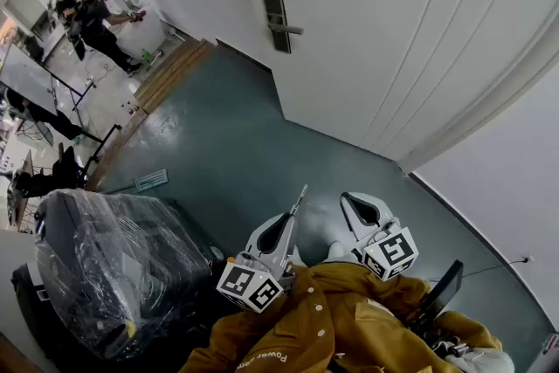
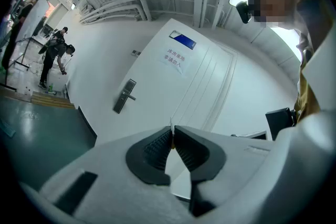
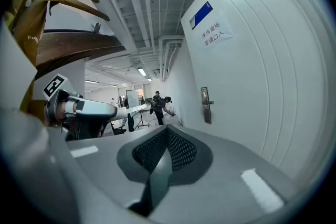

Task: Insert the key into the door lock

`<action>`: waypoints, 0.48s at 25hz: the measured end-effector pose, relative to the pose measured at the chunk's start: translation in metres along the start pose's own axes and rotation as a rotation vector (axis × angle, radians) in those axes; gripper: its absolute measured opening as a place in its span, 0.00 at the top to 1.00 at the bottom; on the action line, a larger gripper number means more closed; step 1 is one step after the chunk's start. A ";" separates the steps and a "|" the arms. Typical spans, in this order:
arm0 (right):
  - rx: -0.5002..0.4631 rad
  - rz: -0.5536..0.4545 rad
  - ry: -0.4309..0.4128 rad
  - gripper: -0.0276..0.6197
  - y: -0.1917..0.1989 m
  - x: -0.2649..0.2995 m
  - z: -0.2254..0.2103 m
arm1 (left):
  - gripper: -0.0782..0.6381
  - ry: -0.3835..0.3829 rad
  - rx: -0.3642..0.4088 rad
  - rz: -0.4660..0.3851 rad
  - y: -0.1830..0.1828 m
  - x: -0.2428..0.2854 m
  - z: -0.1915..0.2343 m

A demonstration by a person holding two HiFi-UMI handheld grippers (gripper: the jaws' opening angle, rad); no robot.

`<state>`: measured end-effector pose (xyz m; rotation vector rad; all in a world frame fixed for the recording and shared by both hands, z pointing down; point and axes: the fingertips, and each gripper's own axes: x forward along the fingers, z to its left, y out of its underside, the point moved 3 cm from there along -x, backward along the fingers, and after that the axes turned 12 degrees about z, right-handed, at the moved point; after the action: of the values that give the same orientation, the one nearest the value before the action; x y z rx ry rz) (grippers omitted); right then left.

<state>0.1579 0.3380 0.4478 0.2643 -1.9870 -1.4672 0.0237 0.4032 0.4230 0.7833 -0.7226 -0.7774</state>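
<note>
Key (image 1: 300, 198) sat pinched in the left gripper (image 1: 288, 223), jaws closed on it, thin blade poking past the tips toward the white door (image 1: 393, 31). It was well apart from the door lock (image 1: 274, 17). Likely light, stiff, slippery metal, so best held at the bow with the blade free. Right gripper (image 1: 352, 201) was closed on nothing. Only green floor (image 1: 227, 144) lay between, so nothing seemed to block the way. A plastic-wrapped bundle (image 1: 113, 266) sat at left, and people (image 1: 96, 17) stood far off.

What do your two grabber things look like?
Both the left gripper and right gripper are light grey wedges with black ribbed pads. Each carries a white cube printed with black square markers. The sleeves are mustard yellow.
</note>
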 end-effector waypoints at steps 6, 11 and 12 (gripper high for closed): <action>0.000 0.005 0.000 0.95 0.002 -0.006 0.002 | 0.85 -0.001 -0.014 0.003 0.004 -0.003 -0.005; -0.004 0.008 -0.007 0.95 0.005 -0.010 -0.001 | 0.85 -0.003 -0.015 0.002 0.006 0.000 -0.009; -0.009 0.007 -0.016 0.95 0.004 -0.011 0.000 | 0.85 -0.003 -0.017 0.003 0.007 0.001 -0.010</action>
<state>0.1672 0.3450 0.4479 0.2419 -1.9918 -1.4778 0.0342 0.4086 0.4240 0.7658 -0.7192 -0.7813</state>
